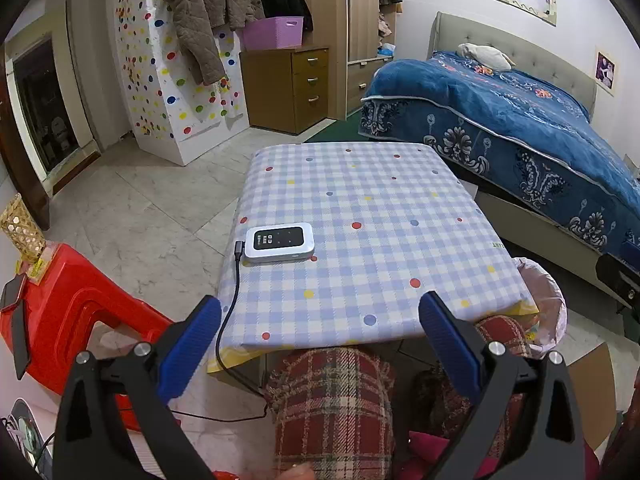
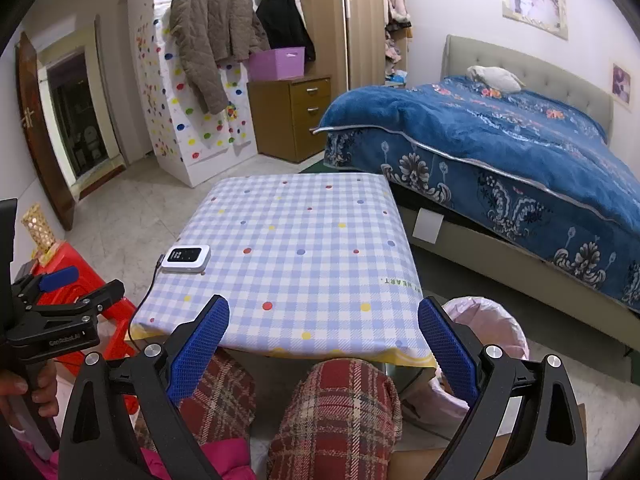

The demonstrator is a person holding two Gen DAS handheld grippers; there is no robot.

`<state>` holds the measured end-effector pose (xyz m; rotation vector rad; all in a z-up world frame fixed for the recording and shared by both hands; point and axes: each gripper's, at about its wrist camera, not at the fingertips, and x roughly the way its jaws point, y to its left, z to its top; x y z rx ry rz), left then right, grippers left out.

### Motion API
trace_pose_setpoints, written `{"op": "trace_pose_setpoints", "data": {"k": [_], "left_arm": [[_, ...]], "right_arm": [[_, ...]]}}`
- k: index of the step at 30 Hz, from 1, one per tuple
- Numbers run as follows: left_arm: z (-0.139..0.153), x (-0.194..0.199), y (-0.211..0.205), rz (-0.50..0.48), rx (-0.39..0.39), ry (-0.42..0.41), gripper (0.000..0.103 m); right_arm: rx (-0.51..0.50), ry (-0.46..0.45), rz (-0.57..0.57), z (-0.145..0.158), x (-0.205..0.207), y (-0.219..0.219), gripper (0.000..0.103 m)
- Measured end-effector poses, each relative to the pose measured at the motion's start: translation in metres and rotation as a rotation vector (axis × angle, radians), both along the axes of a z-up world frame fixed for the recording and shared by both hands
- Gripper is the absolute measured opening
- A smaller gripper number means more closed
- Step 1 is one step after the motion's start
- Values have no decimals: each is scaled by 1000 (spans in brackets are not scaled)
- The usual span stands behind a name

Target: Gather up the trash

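Both the left claw (image 1: 320, 312) and the right claw (image 2: 323, 316) hover spread and empty at the near bench (image 2: 304, 240) edge, probably finished, since no trash shows, only the lined bin (image 2: 492, 324) just right of them.

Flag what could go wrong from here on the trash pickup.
1. The only item on the table is a small white device with a cable plugged in; it could be mistaken for trash.
2. That cable hangs off the edge near the open left gripper; a snag could pull the device off.
3. The lined trash bin sits partly behind the open right gripper, so drops could miss.
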<state>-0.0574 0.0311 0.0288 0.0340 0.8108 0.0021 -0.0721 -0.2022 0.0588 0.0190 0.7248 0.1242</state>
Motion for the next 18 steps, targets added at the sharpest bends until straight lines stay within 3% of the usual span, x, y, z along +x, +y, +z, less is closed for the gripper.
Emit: {"op": "trace_pose_setpoints", "data": {"k": [18], "left_arm": [[-5,1,2,5,-8,11,96]], "right_arm": [[-1,9,-4,-6,2,-3,94]]}}
